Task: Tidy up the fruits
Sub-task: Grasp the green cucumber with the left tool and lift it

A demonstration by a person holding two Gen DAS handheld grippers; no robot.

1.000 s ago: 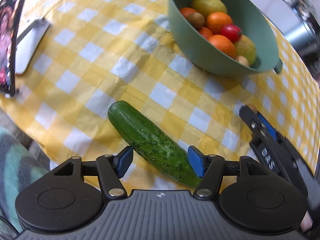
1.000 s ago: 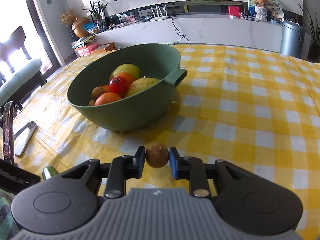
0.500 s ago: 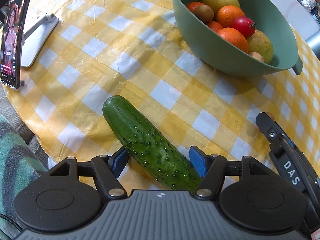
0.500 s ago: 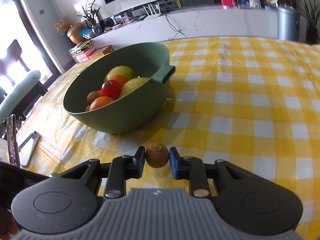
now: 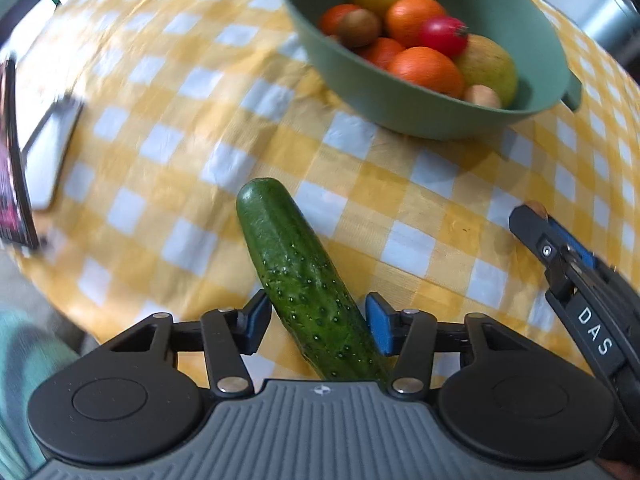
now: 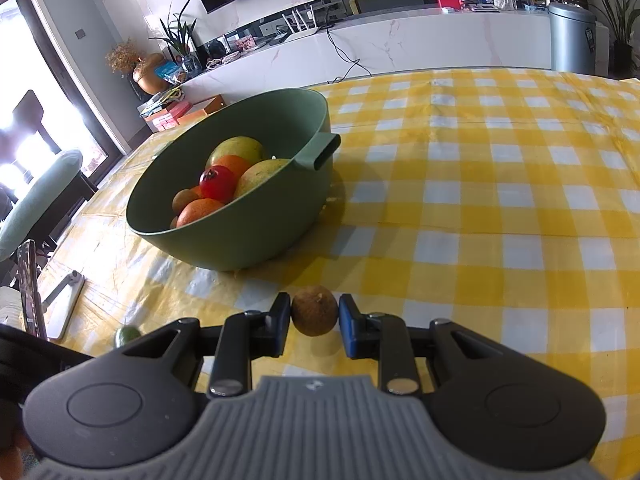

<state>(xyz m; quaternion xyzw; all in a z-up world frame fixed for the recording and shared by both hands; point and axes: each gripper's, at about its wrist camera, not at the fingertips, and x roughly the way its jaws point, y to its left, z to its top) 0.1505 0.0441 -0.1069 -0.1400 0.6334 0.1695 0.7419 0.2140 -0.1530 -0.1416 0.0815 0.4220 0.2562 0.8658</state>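
Yellow-and-white checked cloth covers the table (image 6: 500,216), and on it stands a green bowl (image 6: 256,236) with a stubby handle at its rim. The bowl holds oranges, two yellow-green fruits, a red tomato-like fruit (image 5: 443,36), a brown kiwi (image 5: 358,29) and a small pale round fruit against the near wall.

A cucumber (image 5: 296,276) lies on the cloth near the table's rounded edge, apart from the bowl, its blunt far end pointing roughly toward the bowl. The left gripper (image 5: 316,326) points down over the cucumber's near half, with one pad on either side of it. Its jaws are closing; the left pad looks just at the skin, while a thin gap shows at the blue right pad (image 5: 378,330), so no firm grip is visible.

The right gripper (image 6: 314,320) is clamped on a small brown round fruit (image 6: 314,315), both pads pressed on its sides, low over the cloth in front of the bowl. In the left wrist view this gripper shows at the right edge.

A phone (image 6: 28,288) on a stand sits at the table's left edge, beside the person's green-striped sleeve (image 5: 24,364).
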